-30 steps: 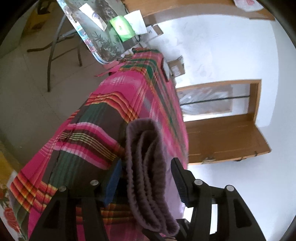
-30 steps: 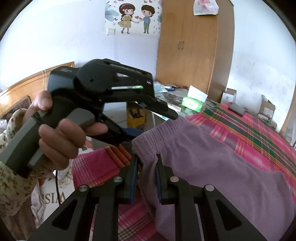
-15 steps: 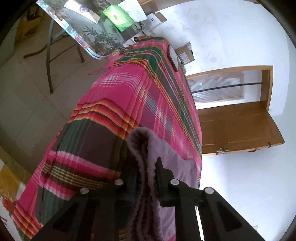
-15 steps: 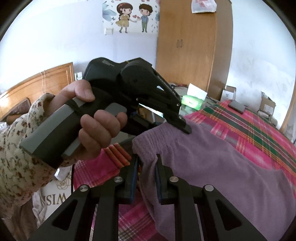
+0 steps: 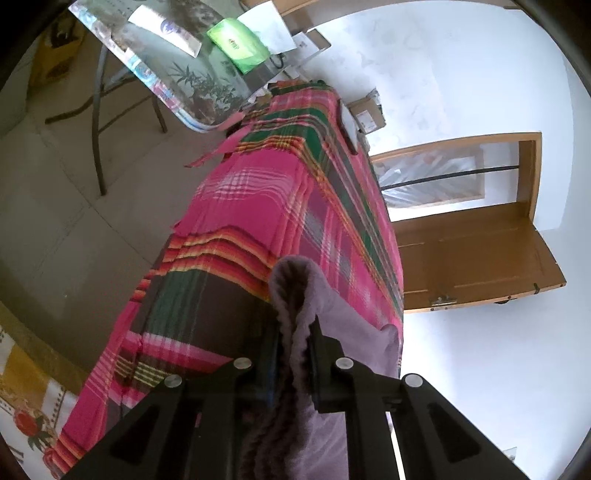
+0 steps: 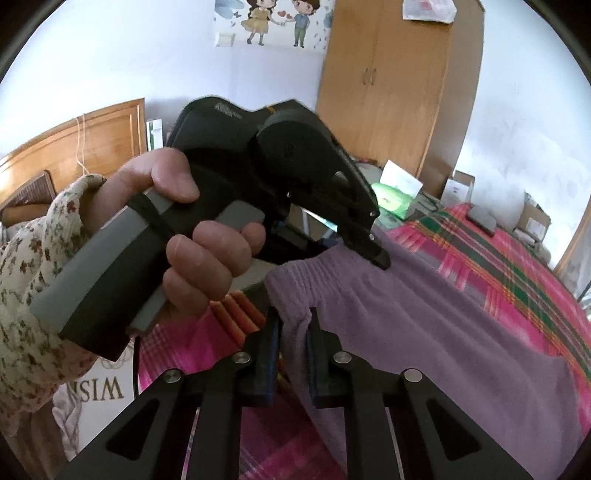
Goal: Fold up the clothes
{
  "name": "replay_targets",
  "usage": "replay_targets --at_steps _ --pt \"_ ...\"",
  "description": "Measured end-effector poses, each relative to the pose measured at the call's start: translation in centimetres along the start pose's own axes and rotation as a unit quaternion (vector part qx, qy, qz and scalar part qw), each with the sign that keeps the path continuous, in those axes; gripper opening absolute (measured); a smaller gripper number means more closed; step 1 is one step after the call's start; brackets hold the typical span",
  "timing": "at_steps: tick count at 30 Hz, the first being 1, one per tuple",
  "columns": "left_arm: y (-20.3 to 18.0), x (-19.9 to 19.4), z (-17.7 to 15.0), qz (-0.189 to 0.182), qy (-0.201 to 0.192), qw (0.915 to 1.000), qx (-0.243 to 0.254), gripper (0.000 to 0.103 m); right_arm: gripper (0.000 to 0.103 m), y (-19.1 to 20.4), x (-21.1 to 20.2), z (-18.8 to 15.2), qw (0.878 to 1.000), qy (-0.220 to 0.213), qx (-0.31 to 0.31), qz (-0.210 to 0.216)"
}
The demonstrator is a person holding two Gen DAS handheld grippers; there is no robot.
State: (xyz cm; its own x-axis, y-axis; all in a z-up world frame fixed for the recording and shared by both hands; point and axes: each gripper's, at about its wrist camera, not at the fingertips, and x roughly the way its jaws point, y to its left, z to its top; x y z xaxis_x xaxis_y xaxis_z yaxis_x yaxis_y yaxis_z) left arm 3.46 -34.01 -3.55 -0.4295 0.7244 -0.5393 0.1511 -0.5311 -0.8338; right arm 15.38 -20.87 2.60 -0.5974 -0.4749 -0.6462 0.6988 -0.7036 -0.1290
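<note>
Gripping hand [image 6: 192, 236], R view only.

I see a wooden wardrobe [image 6: 399, 92] upper right against white walls, a cartoon sticker [image 6: 275, 22] top centre, daylight throughout.

The soft purple pants [image 6: 424, 317] were spread on the bed, their stretchy waistband [image 5: 291, 295] lifted up and bunched.

Upside-down letters "WISN" on a white bag [image 6: 92, 391] at lower left — nothing else legible
</note>
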Motion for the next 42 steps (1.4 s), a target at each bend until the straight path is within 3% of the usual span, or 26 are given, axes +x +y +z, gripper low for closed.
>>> replay_targets --at_steps 11,22,42 --pt "-0.4 0.2 -0.3 0.014 0.006 0.9998 0.01 0.015 0.013 -0.6 0.7 -0.4 0.999 0.02 0.034 0.021" --pt "-4.0 -0.5 -1.3 0.049 -0.017 0.9977 0.045 0.015 0.013 -0.7 -1.7 -0.5 0.999 -0.028 0.042 0.005" --pt "-12.2 -0.4 -3.1 0.064 -0.043 0.9916 0.103 0.015 0.013 -2.0 -10.2 -1.3 0.99 -0.114 0.087 -0.011"
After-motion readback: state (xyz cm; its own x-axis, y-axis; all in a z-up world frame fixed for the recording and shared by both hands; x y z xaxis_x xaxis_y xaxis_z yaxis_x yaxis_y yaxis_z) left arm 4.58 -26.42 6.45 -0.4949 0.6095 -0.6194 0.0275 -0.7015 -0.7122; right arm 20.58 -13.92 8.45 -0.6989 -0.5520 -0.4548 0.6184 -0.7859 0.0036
